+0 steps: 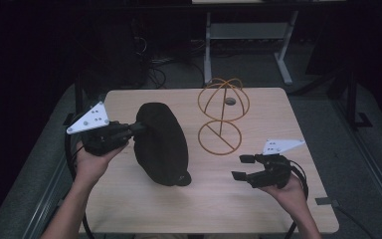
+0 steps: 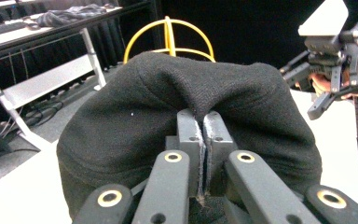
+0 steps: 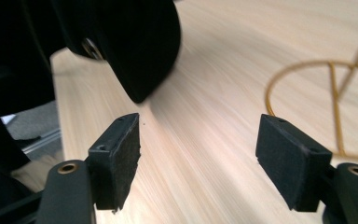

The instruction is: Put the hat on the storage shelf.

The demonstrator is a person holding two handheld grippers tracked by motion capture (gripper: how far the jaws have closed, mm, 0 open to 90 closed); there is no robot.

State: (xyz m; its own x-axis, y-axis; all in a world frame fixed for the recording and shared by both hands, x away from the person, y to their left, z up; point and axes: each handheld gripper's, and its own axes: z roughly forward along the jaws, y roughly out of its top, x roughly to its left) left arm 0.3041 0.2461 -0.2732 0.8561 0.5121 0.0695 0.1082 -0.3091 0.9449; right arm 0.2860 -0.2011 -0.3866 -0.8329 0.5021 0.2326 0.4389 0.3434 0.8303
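Left gripper view: your left gripper (image 2: 204, 126) has its jaws pressed together, clenched on a pinched fold of the black cap (image 2: 186, 107) at frame centre. The cap bulges around the jaw tips. Behind it, at upper centre, the yellow wire stand (image 2: 169, 37) rises above the cloth; your right gripper (image 2: 328, 88) shows at the upper right.

Right gripper view: your right gripper (image 3: 198, 156) has its jaws spread wide apart, released, nothing between them but bare wooden table (image 3: 205, 112). The cap's edge sits at upper left, the stand's ring base at the right edge.

High view: left gripper (image 1: 138, 127) at centre left, touching the cap's left side. The cap (image 1: 160, 144) lies on the table (image 1: 219, 199) just left of centre. The stand (image 1: 222, 115) stands upright right of the cap, apart from it. Right gripper (image 1: 242, 167) is at lower right, well apart from the cap.
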